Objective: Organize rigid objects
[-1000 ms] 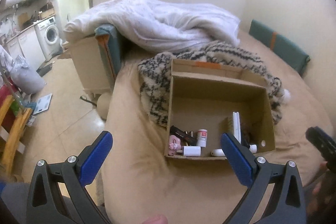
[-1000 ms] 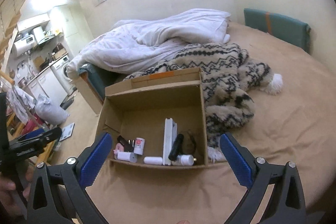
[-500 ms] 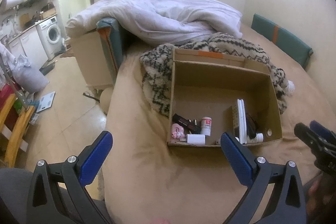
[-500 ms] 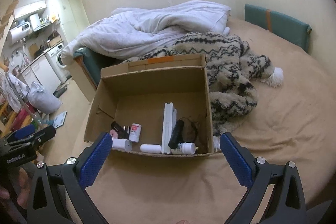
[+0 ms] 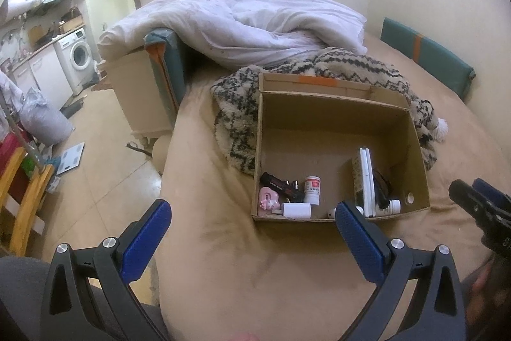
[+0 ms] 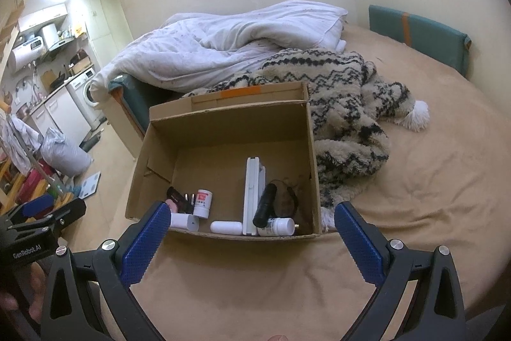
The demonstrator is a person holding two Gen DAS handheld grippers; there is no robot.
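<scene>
Evidently both claws, left claw (image 5: 252,240) and right claw (image 6: 252,240), hung spread wide and empty before the cardboard box (image 6: 223,130), lined up to reach its clutter

Over the last second both cameras have closed in on the cardboard box (image 6: 223,130), which now sits larger and toward 12 o'clock of the right gripper (image 6: 249,232). From the left gripper (image 5: 252,232) it has drifted toward 1 o'clock.
</scene>
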